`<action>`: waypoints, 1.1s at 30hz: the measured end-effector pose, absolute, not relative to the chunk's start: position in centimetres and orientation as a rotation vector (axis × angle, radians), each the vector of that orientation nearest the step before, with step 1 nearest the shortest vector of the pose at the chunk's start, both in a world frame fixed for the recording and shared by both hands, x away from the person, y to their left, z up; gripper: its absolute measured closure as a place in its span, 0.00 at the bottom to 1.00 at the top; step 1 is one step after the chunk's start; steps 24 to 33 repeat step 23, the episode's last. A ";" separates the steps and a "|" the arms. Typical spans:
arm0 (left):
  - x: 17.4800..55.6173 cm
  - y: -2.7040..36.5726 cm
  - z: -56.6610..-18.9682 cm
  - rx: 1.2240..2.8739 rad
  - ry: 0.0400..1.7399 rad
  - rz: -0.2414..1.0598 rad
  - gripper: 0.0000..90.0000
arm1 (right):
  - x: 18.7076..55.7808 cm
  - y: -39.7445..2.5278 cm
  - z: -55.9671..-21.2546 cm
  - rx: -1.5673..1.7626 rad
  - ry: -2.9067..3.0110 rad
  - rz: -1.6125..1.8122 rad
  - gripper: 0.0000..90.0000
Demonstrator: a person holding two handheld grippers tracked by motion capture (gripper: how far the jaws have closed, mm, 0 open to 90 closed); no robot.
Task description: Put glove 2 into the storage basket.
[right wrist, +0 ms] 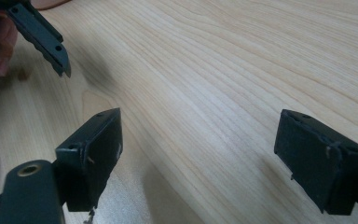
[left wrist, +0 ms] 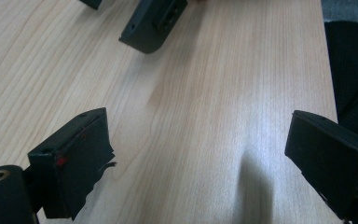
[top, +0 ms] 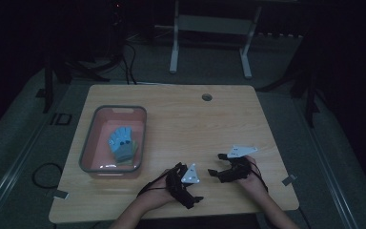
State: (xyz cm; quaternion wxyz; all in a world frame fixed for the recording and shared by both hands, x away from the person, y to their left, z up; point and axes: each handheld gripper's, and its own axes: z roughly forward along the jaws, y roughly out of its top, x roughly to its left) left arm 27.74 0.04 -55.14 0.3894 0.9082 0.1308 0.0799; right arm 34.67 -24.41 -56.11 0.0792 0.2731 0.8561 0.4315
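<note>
My left gripper (top: pixel 196 187) rests near the front edge of the wooden table (top: pixel 195 119), held in a hand, jaws wide apart over bare wood. In the left gripper view my left gripper (left wrist: pixel 198 135) has nothing between its jaws. My right gripper (top: pixel 216 164) sits just to its right, pointing left toward it, also open. In the right gripper view my right gripper (right wrist: pixel 198 130) is empty above the tabletop. A grey-rimmed pink bin (top: pixel 88 143) at the table's left holds a light blue and green cloth item (top: pixel 122 143).
The right gripper's jaw tip (left wrist: pixel 154 23) shows at the top of the left gripper view. The left gripper's ridged jaw (right wrist: pixel 42 37) and a fingertip show at the top left of the right gripper view. A cable hole (top: pixel 207 97) lies at the table's far edge. A white desk frame (top: pixel 209 28) stands beyond.
</note>
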 end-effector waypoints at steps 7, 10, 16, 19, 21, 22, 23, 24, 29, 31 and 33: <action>27.6 0.3 -55.4 2.310 0.341 0.193 0.08 | 34.5 -24.3 -56.1 0.797 2.561 1.273 0.17; 27.5 0.2 -55.6 2.314 0.342 0.208 0.08 | 34.5 -24.3 -56.0 0.777 2.549 1.288 0.17; 27.6 0.2 -55.7 2.305 0.353 0.189 0.08 | 34.4 -24.2 -56.1 0.754 2.551 1.285 0.17; 27.6 0.4 -55.6 2.304 0.349 0.197 0.08 | 34.4 -24.2 -56.1 0.746 2.551 1.270 0.17; 27.6 0.4 -55.7 2.301 0.350 0.196 0.08 | 34.5 -24.2 -56.1 0.746 2.548 1.273 0.17; 27.6 0.4 -55.7 2.302 0.349 0.197 0.08 | 34.5 -24.2 -56.1 0.746 2.549 1.276 0.17; 27.6 0.4 -55.6 2.299 0.347 0.197 0.08 | 34.5 -24.2 -56.1 0.746 2.549 1.277 0.17; 27.6 0.4 -55.6 2.299 0.347 0.197 0.08 | 34.5 -24.2 -56.1 0.746 2.549 1.277 0.17; 27.6 0.4 -55.6 2.299 0.347 0.197 0.08 | 34.5 -24.2 -56.1 0.746 2.549 1.277 0.17; 27.6 0.4 -55.6 2.299 0.347 0.197 0.08 | 34.5 -24.2 -56.1 0.746 2.549 1.277 0.17; 27.6 0.4 -55.6 2.299 0.347 0.197 0.08 | 34.5 -24.2 -56.1 0.746 2.549 1.277 0.17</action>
